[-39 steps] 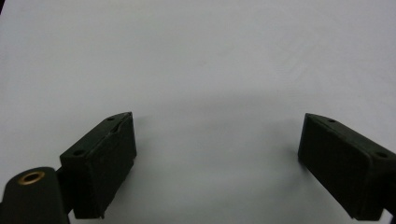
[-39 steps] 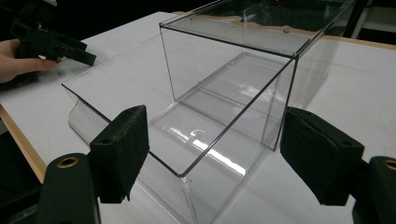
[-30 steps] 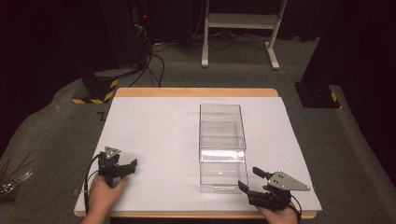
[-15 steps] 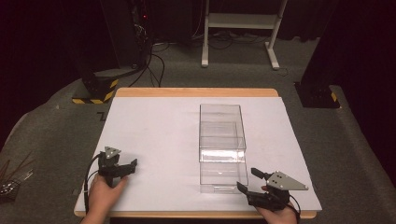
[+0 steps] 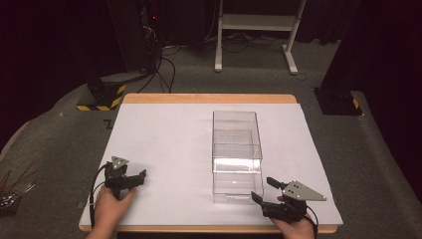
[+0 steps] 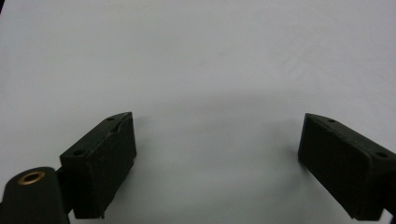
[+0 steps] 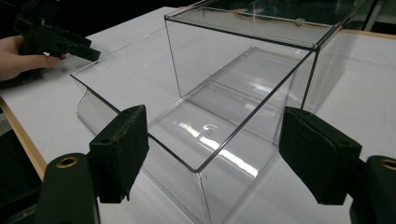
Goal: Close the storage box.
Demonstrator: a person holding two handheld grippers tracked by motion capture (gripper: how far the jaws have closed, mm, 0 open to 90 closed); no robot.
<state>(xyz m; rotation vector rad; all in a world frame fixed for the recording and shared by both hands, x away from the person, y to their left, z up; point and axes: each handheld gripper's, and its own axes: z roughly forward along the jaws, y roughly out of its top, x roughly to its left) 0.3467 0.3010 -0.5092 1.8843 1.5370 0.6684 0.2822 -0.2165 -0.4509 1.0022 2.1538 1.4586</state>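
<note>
A clear plastic box [image 5: 237, 154], long and rectangular, is seen right of centre on the surface [image 5: 164, 144], with a lidded far section and an open near section. The right hand-held gripper [image 5: 265, 191] is held just beside its near right corner, jaws wide apart and empty. The left hand-held gripper [image 5: 141, 176] is held near the left edge, well apart from the box, likewise open and empty. The white surface is edged in wood; grey carpet [image 5: 59, 134] and a dark room lie beyond.
</note>
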